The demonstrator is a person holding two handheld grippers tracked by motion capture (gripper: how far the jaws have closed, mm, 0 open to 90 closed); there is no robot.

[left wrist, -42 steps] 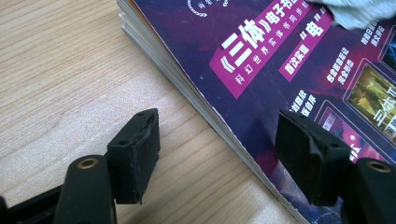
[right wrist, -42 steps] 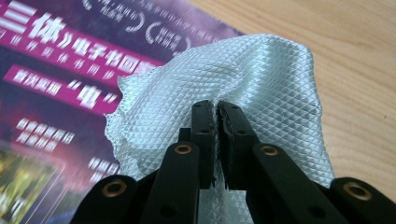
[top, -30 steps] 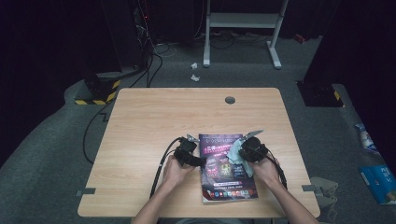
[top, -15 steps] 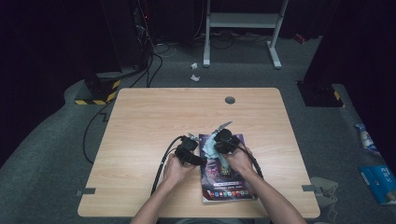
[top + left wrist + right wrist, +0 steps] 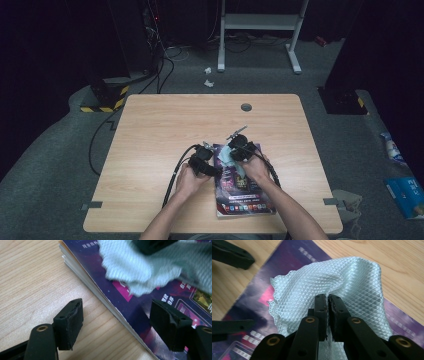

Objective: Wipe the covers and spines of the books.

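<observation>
A magazine (image 5: 245, 192) with a dark purple cover lies flat near the table's front edge. A pale green waffle-weave cloth (image 5: 317, 277) rests on the cover's top left corner, and my right gripper (image 5: 327, 297) is shut on a pinch of it. In the high view the right gripper (image 5: 231, 150) sits over that corner with the cloth (image 5: 225, 156) under it. My left gripper (image 5: 117, 307) is open and low, straddling the magazine's (image 5: 87, 257) left page edge, one jaw over bare wood and one over the cover. The cloth (image 5: 140, 267) lies just ahead of it.
The wooden table (image 5: 165, 135) has a round cable hole (image 5: 246, 107) at the back centre. Black cables (image 5: 175, 175) trail from the grippers off the front left. On the floor are a white desk frame (image 5: 260, 22) behind and packets (image 5: 405, 192) at the right.
My right gripper has dragged the cloth leftward across the cover, from the magazine's right side to its top left corner. The left gripper has stayed at the left edge.
</observation>
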